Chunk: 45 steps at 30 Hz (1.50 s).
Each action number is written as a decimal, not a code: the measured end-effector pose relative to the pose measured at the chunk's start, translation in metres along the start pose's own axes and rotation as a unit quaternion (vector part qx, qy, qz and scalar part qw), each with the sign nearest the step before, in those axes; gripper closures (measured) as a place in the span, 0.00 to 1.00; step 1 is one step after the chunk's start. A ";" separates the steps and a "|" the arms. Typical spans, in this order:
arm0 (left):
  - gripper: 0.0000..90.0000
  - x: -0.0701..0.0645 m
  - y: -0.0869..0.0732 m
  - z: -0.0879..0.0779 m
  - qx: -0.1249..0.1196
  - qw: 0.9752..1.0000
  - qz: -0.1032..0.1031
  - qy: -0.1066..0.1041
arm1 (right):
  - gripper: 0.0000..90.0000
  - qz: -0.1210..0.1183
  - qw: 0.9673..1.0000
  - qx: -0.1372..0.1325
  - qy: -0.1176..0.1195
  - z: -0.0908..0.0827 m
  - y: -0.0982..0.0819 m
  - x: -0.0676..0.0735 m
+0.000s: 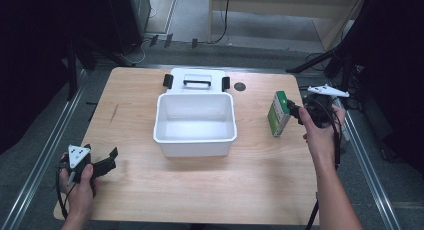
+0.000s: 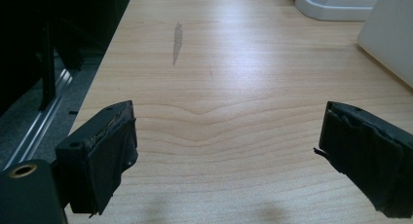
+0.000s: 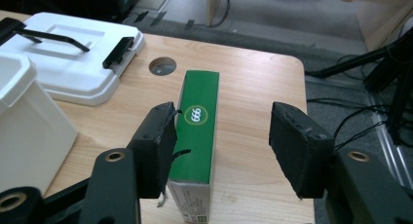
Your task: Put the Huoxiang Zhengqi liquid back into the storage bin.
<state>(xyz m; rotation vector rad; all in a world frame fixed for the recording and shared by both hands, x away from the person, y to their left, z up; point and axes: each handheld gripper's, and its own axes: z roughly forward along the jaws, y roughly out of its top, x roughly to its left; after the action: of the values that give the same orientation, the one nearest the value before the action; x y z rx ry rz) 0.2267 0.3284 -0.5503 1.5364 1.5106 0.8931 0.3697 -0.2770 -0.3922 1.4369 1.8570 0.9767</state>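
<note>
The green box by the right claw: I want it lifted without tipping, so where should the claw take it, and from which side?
Grip the green box across its two broad side faces, near the top, coming from above. It stands upright and narrow on the table, so the thin width fits between the right claw's jaws, with one pad already at a broad face and the other apart.

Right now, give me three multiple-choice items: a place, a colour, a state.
1. The white lid lies: A behind the bin B inside it C on the floor
2. The box has a top face that is: A red B green C blue
3. The left gripper is: A shut on the box B open and empty C shut on the lid
1 A: it rests beyond the bin's far rim. 2 B: the face is green with a white oval. 3 B: bare table shows between its jaws.
</note>
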 end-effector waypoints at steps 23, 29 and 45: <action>0.08 0.000 0.001 0.001 0.005 1.000 -0.005 0.001 | 0.38 0.016 0.948 0.315 0.041 0.046 0.077 0.012; 0.08 0.000 0.001 0.001 0.007 1.000 -0.003 0.001 | 0.42 0.006 0.938 0.346 0.010 0.059 0.081 0.020; 0.08 0.000 0.001 0.001 0.007 1.000 -0.002 0.000 | 0.55 0.016 0.907 0.419 -0.037 0.088 0.087 0.030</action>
<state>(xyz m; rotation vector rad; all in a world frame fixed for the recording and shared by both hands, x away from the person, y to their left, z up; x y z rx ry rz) 0.2280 0.3283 -0.5504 1.5443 1.5220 0.8811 0.4800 -0.2177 -0.3693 1.9311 2.3200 0.0748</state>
